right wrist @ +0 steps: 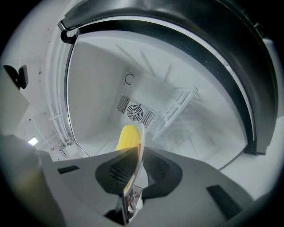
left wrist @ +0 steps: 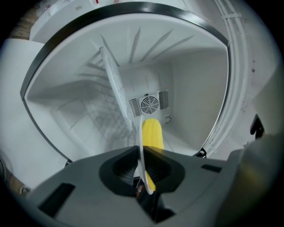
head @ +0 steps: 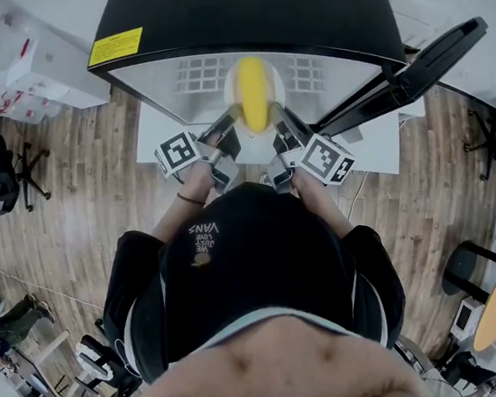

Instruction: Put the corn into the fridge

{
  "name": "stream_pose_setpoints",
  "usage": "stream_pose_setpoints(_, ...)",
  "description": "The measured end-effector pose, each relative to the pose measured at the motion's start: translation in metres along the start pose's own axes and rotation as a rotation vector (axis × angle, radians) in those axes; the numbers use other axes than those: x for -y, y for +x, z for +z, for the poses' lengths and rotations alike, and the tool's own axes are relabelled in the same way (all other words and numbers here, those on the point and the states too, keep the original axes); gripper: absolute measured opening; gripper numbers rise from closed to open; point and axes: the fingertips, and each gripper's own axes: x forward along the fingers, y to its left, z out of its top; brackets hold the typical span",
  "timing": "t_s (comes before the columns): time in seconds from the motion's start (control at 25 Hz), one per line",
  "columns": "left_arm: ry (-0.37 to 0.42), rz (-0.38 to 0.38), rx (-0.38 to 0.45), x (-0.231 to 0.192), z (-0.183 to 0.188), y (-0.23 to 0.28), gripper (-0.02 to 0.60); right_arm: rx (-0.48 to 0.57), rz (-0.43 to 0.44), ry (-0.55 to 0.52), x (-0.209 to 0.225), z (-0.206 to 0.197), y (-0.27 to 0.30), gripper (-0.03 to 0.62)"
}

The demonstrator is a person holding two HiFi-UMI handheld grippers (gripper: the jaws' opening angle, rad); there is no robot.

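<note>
Corn, a single yellow corn cob point(head: 253, 104), lies loose along the middle of a round white plate point(head: 234, 81) held level at the mouth of an open black-topped fridge point(head: 250, 8), whose dark door point(head: 425, 62) stands swung out to the right. The left tongs point(head: 230, 123) and the right tongs point(head: 279, 122) are each closed tight on the plate's near rim, one either side of the cob; neither touches the corn itself. Seen from the left tongs point(left wrist: 141, 156), the thin rim point(left wrist: 142, 146) runs between the pressed jaws with the cob point(left wrist: 152, 133) just beyond, and a round fan vent point(left wrist: 149, 104) marks the far wall of the white interior. The right tongs point(right wrist: 134, 156) show the same pinch on the rim point(right wrist: 140, 148), the cob point(right wrist: 128, 136) to its left.

The cob looks light and stiff but round, likely to roll if the plate tips; the plate is hard, smooth and breakable. Holding the rim at two points and staying level seems the safest hold.
</note>
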Motion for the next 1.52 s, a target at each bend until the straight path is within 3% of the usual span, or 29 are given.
stream_pose_setpoints(1.52,-0.097,-0.022,0.069,0.001,0.011,0.011,0.035,-0.015,0.018,0.04,0.007,0.011,0.015,0.04)
